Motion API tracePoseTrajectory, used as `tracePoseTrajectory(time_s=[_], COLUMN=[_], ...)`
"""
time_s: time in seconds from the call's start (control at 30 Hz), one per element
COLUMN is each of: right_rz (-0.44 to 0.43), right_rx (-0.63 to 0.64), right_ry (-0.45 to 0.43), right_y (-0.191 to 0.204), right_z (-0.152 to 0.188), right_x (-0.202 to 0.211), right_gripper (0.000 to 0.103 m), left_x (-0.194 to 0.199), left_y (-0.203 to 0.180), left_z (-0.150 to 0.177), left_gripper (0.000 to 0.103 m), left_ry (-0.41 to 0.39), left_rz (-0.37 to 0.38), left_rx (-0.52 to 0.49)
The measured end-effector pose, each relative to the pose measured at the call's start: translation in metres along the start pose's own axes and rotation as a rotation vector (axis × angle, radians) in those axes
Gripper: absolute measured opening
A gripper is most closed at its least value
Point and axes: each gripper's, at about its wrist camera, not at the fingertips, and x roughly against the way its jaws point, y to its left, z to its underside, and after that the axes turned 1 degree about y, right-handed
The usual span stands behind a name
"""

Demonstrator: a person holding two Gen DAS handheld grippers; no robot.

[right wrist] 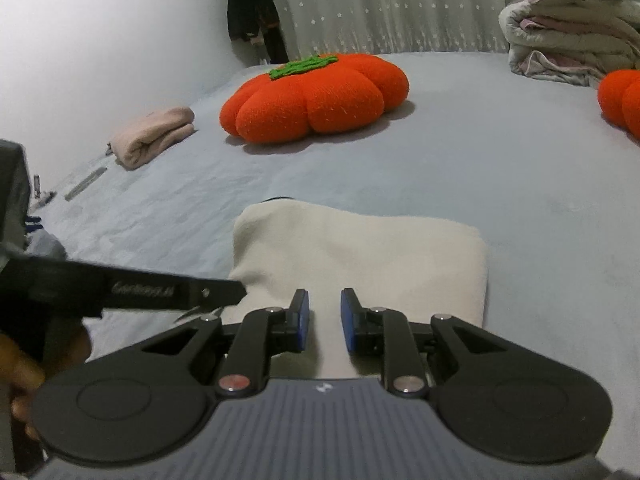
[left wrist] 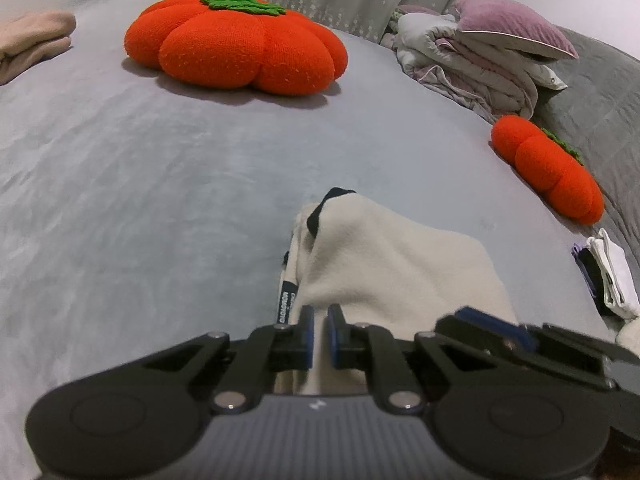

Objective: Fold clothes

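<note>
On the bed (left wrist: 160,200), near me, lies the cream top (right wrist: 360,248), folded up small. My left tongs (left wrist: 320,332) are almost together with a thin gap, and I can't tell if they pinch cloth. My right tongs (right wrist: 324,320) are a bit apart over its near edge, holding nothing. The big pumpkin pillow (right wrist: 316,96) sits far off, out of my way.
</note>
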Motion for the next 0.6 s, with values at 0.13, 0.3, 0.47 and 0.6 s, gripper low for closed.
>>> tracePoseTrajectory(time_s=[0.13, 0.3, 0.47, 0.6], right_rz=[0.011, 0.045, 0.068, 0.061], right_rx=[0.005, 0.039, 0.055, 0.03], right_ry=[-0.007, -0.009, -0.017, -0.023], right_y=[0.001, 0.01, 0.01, 0.006], right_z=[0.003, -0.001, 0.011, 0.014], right_x=[-0.005, 0.006, 0.016, 0.011], right_gripper=[0.022, 0.022, 0.021, 0.021], left_x=[-0.001, -0.001, -0.003, -0.003], left_y=[-0.002, -0.003, -0.004, -0.004], left_z=[0.001, 0.0, 0.0, 0.001], left_gripper=[0.009, 0.007, 0.007, 0.006], left_ry=[0.0, 0.003, 0.007, 0.006], left_rz=[-0.01, -0.02, -0.026, -0.031], left_rx=[-0.01, -0.014, -0.019, -0.023])
